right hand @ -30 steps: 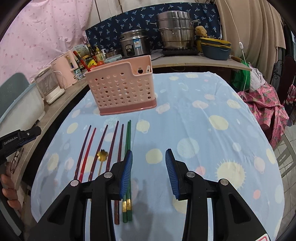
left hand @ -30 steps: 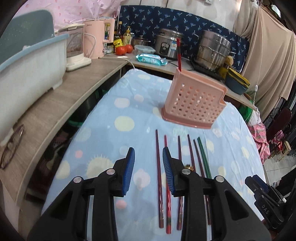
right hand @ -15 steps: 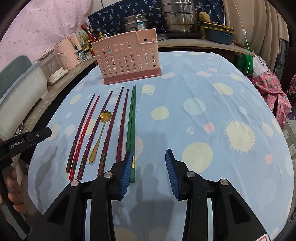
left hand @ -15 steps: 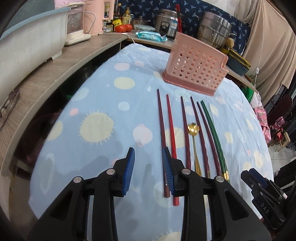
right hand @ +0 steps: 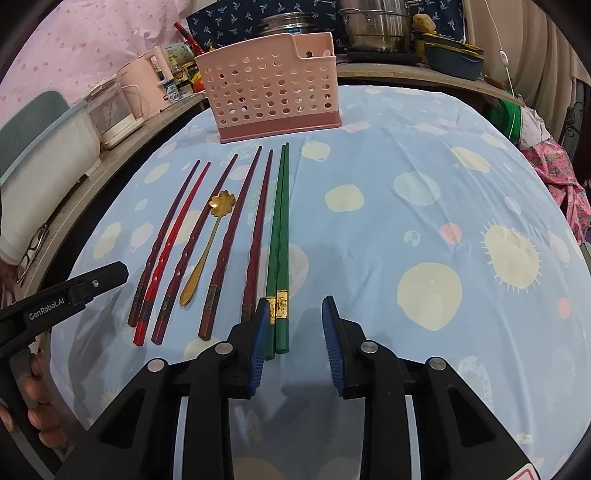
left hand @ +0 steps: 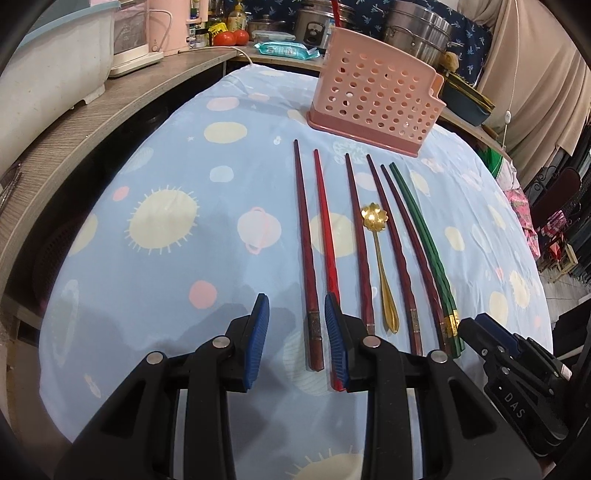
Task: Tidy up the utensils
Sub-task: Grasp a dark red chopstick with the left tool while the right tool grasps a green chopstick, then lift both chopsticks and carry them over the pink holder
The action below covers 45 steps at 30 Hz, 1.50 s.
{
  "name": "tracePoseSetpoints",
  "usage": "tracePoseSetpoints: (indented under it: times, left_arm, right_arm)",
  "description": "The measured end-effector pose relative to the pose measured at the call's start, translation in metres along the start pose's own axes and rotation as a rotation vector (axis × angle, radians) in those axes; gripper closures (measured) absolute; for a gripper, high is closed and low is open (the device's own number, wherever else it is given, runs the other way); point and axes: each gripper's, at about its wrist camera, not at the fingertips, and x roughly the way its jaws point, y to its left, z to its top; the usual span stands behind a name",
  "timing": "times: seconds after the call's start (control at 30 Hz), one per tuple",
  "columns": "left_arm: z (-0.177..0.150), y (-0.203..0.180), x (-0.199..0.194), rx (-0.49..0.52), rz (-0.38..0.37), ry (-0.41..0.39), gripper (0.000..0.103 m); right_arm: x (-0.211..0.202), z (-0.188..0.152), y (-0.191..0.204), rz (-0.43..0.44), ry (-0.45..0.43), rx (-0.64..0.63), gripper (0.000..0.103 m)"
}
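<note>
- Left gripper (left hand: 297, 339) hangs low over the blue spotted tablecloth (left hand: 166, 258), jaws spread wide, nothing between them but the thick end of the leftmost dark red chopstick (left hand: 306, 254), not clamped.
- The bright red chopstick (left hand: 327, 236) runs just beside it, its near end hidden behind the right blue pad (left hand: 336, 343).
- Right gripper (right hand: 293, 334) is also wide apart and empty-handed; the green chopstick pair (right hand: 279, 236) lies against its left pad (right hand: 258, 343), butt ends poking into the gap.
- Row on the cloth, fanned toward 12 o'clock: dark red sticks, the red one, a gold flower-bowled spoon (right hand: 210, 240) among them, then two more dark red chopsticks (right hand: 245, 225), green pair at the 3 o'clock end.
- Pink perforated utensil holder (right hand: 271, 88) stands upright at 12 o'clock beyond the tips, apart from them; a red stick pokes up behind it, whether inside I can't tell.
- Around it: a wooden counter (left hand: 122, 99) at 10 o'clock carrying a pink kettle (right hand: 147, 85) and tomatoes (left hand: 231, 37), steel pots (left hand: 417, 29) at 1 o'clock, eyeglasses (right hand: 31, 251) on the counter edge at 9.
- Nothing blocks the way from sticks to holder.
</note>
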Motion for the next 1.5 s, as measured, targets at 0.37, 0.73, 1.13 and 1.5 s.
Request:
tracePoseSetpoints:
  times: [0.37, 0.73, 1.13, 1.5]
  left_arm:
    - [-0.006, -0.002, 0.009, 0.01, 0.0, 0.027, 0.073]
    - [-0.009, -0.002, 0.015, 0.018, 0.014, 0.032, 0.073]
    - [-0.013, -0.002, 0.014, 0.031, 0.003, 0.023, 0.089]
    - [-0.014, 0.001, 0.007, 0.02, -0.015, 0.019, 0.096]
  right_arm:
    - [0.009, 0.002, -0.001, -0.004, 0.001, 0.004, 0.082]
    - [0.014, 0.001, -0.006, -0.009, 0.006, 0.01, 0.087]
    - [0.013, -0.001, -0.01, -0.006, -0.001, 0.018, 0.095]
    - [0.006, -0.002, -0.013, 0.003, -0.009, 0.027, 0.095]
